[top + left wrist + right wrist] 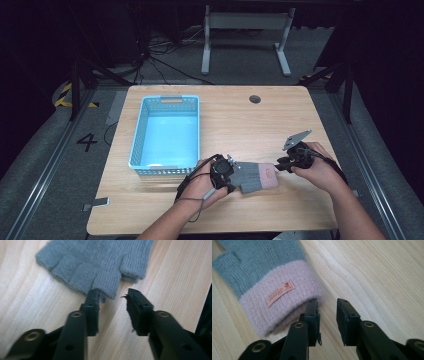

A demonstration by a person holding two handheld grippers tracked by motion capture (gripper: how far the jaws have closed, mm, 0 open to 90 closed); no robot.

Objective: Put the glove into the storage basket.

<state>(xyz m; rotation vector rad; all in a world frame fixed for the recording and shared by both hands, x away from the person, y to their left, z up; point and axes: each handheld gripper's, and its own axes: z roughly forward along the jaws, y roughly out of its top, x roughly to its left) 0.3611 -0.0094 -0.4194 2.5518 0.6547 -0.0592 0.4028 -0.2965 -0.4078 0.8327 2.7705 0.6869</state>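
Observation:
A grey knit fingerless glove point(252, 176) with a pink cuff point(282, 302) lies flat on the wooden table point(240, 125) near its front edge. My left gripper point(233, 174) is at the glove's finger end. In the left gripper view the glove point(95, 262) lies just ahead of the left gripper point(112, 296), which is open. One jaw tip touches a knit finger, and bare wood shows between the jaws. My right gripper point(278, 166) is at the cuff end. The right gripper point(327, 303) is open, with one jaw against the cuff's edge and nothing between the pads.
An empty light-blue plastic basket point(137, 135) stands on the table's left half, just behind my left hand. A round cable hole point(255, 99) sits near the far edge. A white-legged frame point(245, 35) stands on the floor beyond the table.

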